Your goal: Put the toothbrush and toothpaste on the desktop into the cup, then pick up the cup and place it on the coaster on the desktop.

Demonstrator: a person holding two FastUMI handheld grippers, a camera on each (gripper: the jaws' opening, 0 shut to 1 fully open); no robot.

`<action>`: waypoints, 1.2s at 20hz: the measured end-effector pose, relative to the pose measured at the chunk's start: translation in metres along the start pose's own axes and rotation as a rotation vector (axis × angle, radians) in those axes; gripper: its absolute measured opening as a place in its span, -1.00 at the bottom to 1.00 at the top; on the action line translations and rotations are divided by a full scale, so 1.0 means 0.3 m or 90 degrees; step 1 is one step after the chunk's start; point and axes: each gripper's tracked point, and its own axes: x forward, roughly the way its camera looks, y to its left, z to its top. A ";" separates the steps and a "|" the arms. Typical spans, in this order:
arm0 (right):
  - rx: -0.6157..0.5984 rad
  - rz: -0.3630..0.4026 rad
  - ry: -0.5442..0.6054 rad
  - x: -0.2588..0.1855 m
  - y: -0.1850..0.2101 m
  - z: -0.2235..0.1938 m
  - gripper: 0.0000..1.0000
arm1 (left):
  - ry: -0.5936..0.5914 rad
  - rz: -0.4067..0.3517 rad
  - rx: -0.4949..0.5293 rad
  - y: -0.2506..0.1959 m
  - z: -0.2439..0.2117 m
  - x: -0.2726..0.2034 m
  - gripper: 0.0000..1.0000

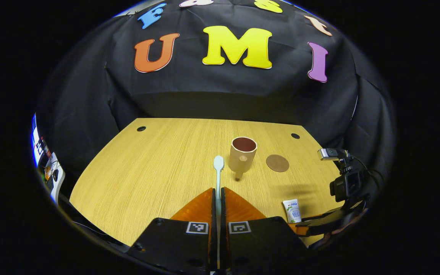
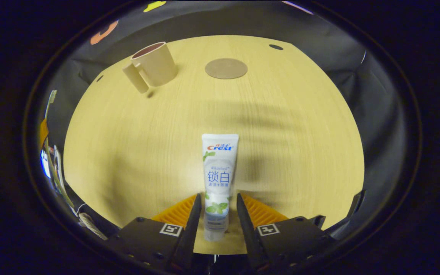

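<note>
My left gripper (image 1: 218, 190) is shut on a white toothbrush (image 1: 218, 164), whose head juts forward above the wooden desktop (image 1: 147, 172). Just ahead and to the right of the head stands a beige cup (image 1: 243, 154) with a dark inside, its handle facing me. A round brown coaster (image 1: 277, 163) lies to the cup's right. My right gripper (image 2: 219, 196) is open and low over the desktop (image 2: 300, 152). Its fingers straddle the lower end of a white toothpaste tube (image 2: 219, 172) lying flat, with narrow gaps at both sides. Beyond it are the cup (image 2: 155, 65) and the coaster (image 2: 226, 68).
In the left gripper view the toothpaste tube (image 1: 291, 210) lies at the desk's near right, beside the other gripper's camera mount (image 1: 344, 183). Two dark holes (image 1: 141, 128) (image 1: 295, 136) mark the far corners. Black cloth walls close the booth behind the desk.
</note>
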 end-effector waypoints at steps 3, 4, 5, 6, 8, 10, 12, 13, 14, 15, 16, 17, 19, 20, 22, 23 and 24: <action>0.019 -0.002 0.035 0.014 0.004 -0.014 -0.16 | -0.016 -0.007 0.002 -0.010 0.030 0.005 -0.89; 0.022 -0.002 0.041 0.013 -0.003 -0.012 -0.30 | -0.023 -0.006 0.005 -0.012 0.039 0.006 -0.89; 0.023 -0.003 0.046 0.018 -0.001 -0.015 -0.31 | -0.027 -0.006 0.005 -0.008 0.045 0.007 -0.89; 0.026 -0.002 0.048 0.012 0.001 -0.012 -0.31 | -0.031 -0.007 0.004 -0.007 0.052 0.012 -0.89; 0.023 -0.004 0.051 0.012 -0.003 -0.009 -0.40 | -0.039 -0.010 0.003 -0.010 0.069 0.028 -0.89; 0.026 0.002 0.046 0.000 -0.001 -0.001 -0.53 | -0.048 -0.013 0.007 -0.007 0.091 0.045 -0.89; 0.023 0.012 0.033 -0.015 -0.008 0.016 -0.53 | -0.054 -0.014 0.014 -0.015 0.122 0.075 -0.89; 0.018 0.014 0.024 -0.027 -0.011 0.025 -0.53 | -0.062 -0.017 0.017 -0.020 0.143 0.094 -0.89; 0.013 0.018 0.015 -0.043 -0.014 0.034 -0.53 | -0.072 -0.018 0.019 -0.029 0.170 0.114 -0.89; 0.009 0.024 0.004 -0.063 -0.024 0.039 -0.58 | -0.083 -0.020 0.019 -0.039 0.195 0.136 -0.89; 0.005 0.025 -0.006 -0.086 -0.038 0.046 -0.58 | -0.095 -0.023 0.019 -0.049 0.217 0.154 -0.89; -0.001 0.020 -0.016 -0.105 -0.056 0.049 -0.58 | -0.108 -0.019 0.020 -0.049 0.241 0.179 -0.89; -0.006 0.009 -0.028 -0.135 -0.096 0.047 -0.53 | -0.143 -0.028 0.017 -0.071 0.296 0.219 -0.90; -0.006 0.004 -0.034 -0.143 -0.107 0.051 -0.52 | -0.159 -0.031 0.017 -0.081 0.324 0.241 -0.90; 0.000 -0.006 -0.044 -0.165 -0.153 0.045 -0.53 | -0.195 -0.042 0.018 -0.105 0.376 0.285 -0.90; 0.005 -0.009 -0.049 -0.179 -0.171 0.040 -0.53 | -0.214 -0.050 0.019 -0.122 0.405 0.307 -0.89; 0.010 -0.012 -0.052 -0.190 -0.188 0.039 -0.53 | -0.233 -0.060 0.019 -0.137 0.433 0.333 -0.90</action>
